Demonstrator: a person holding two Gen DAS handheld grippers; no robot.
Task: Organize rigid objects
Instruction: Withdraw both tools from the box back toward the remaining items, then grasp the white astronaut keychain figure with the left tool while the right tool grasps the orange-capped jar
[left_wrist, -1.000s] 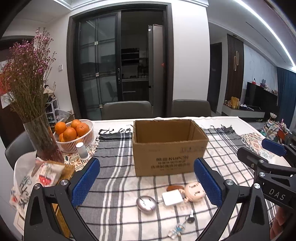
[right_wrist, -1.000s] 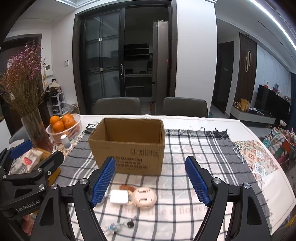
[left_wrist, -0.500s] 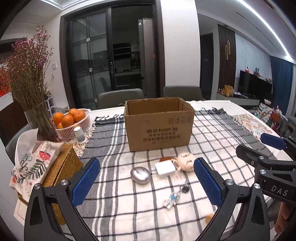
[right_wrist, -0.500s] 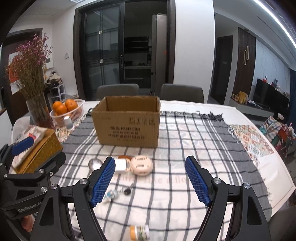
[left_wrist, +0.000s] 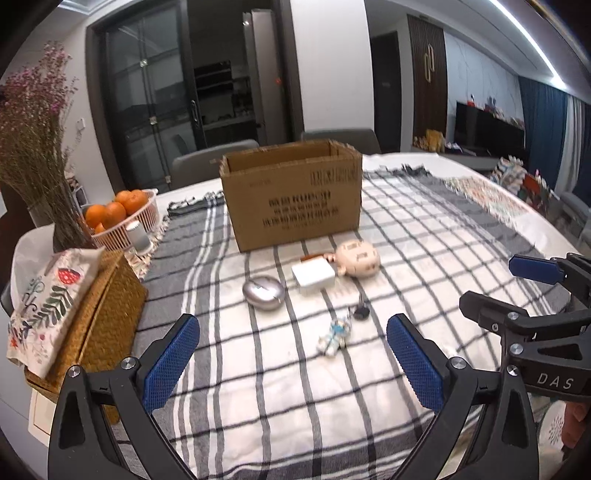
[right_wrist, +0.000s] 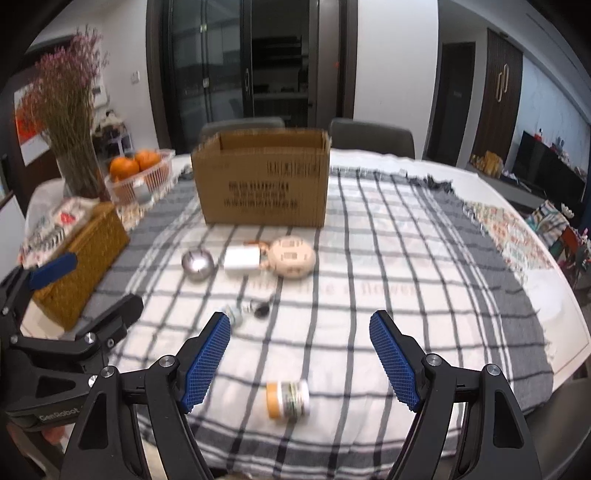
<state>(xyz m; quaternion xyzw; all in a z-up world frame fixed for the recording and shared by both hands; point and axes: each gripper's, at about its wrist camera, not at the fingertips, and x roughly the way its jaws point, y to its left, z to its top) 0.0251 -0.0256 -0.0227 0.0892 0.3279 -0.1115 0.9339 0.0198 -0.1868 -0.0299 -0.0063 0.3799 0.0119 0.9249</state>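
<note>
While both grippers hang over the near edge of the worktop (left_wrist: 546, 236), six small rigid things lie loose on its checked cloth (left_wrist: 424, 236). From the left: one silver oval mouse (left_wrist: 263, 293), one white charger block (left_wrist: 313, 274) touching one round cream gadget (left_wrist: 357, 257) at its right, with a small brown piece, too hidden to identify, tucked behind the pair. Nearer the camera lie one little figurine keychain (left_wrist: 334, 336) with its dark key fob (left_wrist: 361, 312). One pill bottle (right_wrist: 287, 398) with an orange cap lies on its side at the near edge, seen only from the right wrist. One open cardboard box (left_wrist: 293, 192) stands upright just behind the cluster, apart from it.

The left gripper (left_wrist: 291, 363) has its jaws spread wide with nothing between the blue pads (left_wrist: 170, 363); the keychain lies just ahead of it. The right gripper (right_wrist: 300, 363) likewise stands wide and empty, the bottle lying on the cloth below the gap, untouched.

At the left edge sit one woven basket (left_wrist: 110, 314) draped with a printed cloth (left_wrist: 48, 306), one vase of dried purple flowers (left_wrist: 35, 147), and one white bowl of oranges (left_wrist: 146, 218). Two grey chairs (left_wrist: 214, 162) stand behind the box, with dark glass doors (left_wrist: 155, 107) beyond. A television (left_wrist: 487, 127) and blue curtain (left_wrist: 543, 133) fill the right side.
</note>
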